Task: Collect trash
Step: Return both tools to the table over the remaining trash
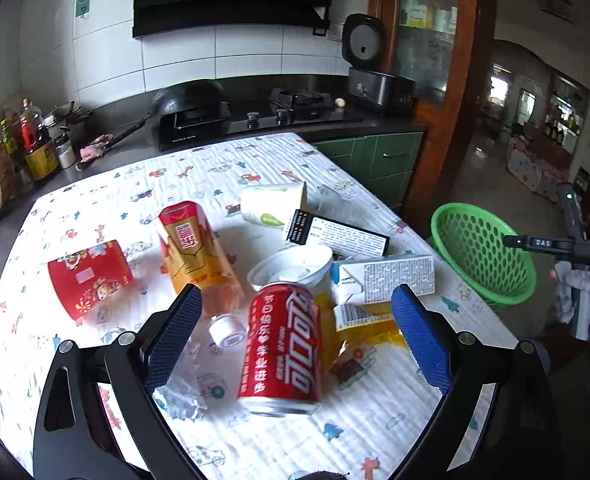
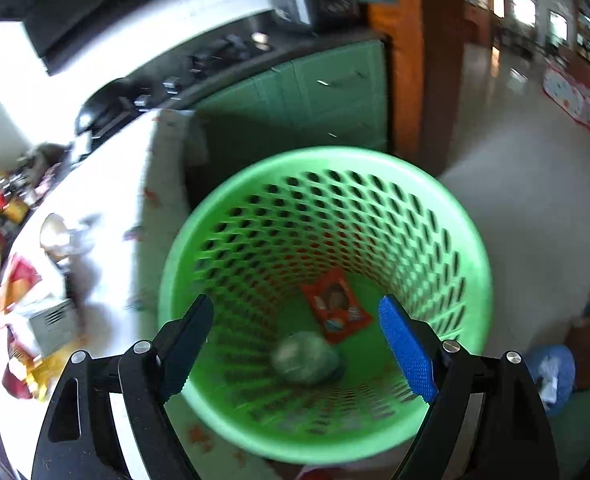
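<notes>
My left gripper (image 1: pixel 295 300) is open above the table, its fingers either side of a red cola can (image 1: pixel 281 348) lying on the patterned cloth (image 1: pixel 223 160). Around the can lie an orange bottle (image 1: pixel 199 256), a red paper cup (image 1: pixel 89 276), a white plastic cup (image 1: pixel 291 268), a white carton (image 1: pixel 387 276), a black box (image 1: pixel 339 232), a white paper cup (image 1: pixel 273 202) and a yellow wrapper (image 1: pixel 359 336). My right gripper (image 2: pixel 295 312) is open and empty over the green basket (image 2: pixel 455 224). Inside it lie an orange wrapper (image 2: pixel 335 304) and a crumpled pale ball (image 2: pixel 305 358).
The green basket (image 1: pixel 483 256) stands on the floor off the table's right edge. A stove (image 1: pixel 255 114), wok (image 1: pixel 191 96) and rice cooker (image 1: pixel 375 80) line the counter behind, with bottles (image 1: pixel 35 140) at the left. Green cabinets (image 1: pixel 375 160) are beyond the table.
</notes>
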A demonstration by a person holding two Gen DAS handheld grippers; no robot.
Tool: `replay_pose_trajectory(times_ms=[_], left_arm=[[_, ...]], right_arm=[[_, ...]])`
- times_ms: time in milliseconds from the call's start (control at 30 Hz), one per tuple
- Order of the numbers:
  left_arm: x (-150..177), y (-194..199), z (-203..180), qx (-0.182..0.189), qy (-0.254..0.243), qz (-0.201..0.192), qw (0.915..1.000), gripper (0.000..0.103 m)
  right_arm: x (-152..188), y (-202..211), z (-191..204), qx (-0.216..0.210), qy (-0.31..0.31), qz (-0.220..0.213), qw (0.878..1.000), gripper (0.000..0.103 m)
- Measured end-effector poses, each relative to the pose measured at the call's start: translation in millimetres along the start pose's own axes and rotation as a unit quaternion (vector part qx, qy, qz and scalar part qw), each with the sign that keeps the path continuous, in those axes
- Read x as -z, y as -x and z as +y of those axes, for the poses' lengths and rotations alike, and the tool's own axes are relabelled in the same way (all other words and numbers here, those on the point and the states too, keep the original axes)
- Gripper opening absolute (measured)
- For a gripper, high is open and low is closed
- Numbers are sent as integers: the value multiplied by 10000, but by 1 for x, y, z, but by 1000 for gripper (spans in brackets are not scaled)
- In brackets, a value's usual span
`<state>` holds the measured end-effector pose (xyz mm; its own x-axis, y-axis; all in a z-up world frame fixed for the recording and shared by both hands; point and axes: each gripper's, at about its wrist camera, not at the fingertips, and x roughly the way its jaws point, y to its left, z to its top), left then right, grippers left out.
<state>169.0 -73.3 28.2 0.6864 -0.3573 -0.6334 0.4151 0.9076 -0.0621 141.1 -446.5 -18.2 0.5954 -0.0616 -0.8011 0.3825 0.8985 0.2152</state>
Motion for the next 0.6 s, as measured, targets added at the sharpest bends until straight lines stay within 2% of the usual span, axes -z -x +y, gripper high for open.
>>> replay_pose_trajectory(times_ms=[233,433,600], left_arm=[[28,16,36,-201,294,37,9994,94],[46,23,57,-287,422,116,9986,94],[51,31,62,-239,453,57,9987,94]], right_arm=[[21,31,78,-700,895,-150,9934,82],[42,45,146,-1147,1725,-94,9783,81],[60,40,198,-1304,2370,64,9627,74]])
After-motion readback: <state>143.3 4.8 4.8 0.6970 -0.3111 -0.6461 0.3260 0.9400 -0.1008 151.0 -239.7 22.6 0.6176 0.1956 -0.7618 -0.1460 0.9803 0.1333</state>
